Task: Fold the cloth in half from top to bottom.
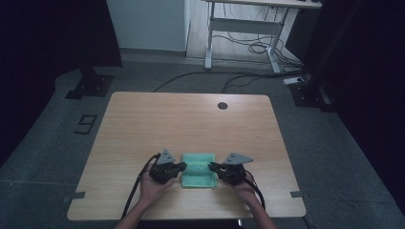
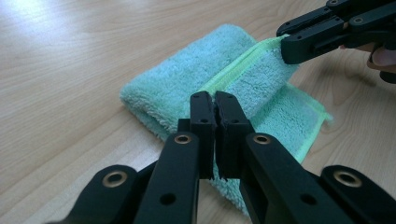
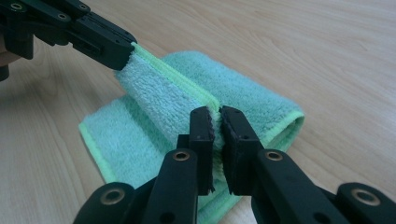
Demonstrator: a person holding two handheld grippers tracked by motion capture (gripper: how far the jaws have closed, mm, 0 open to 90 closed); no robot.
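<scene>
The high view looks down and forward from above the near table (image 1: 143, 124) edge. Each gripper view sits low and close behind its own jaws, facing the other across the shared green towel (image 2: 187, 79).

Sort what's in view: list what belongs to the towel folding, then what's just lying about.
In the job:
- green towel, partly folded on the table
- left gripper, shut on the towel's hemmed edge
- right gripper, shut on the same edge

Just lying about:
- white desk frame beyond the table
- cables on the floor
</scene>
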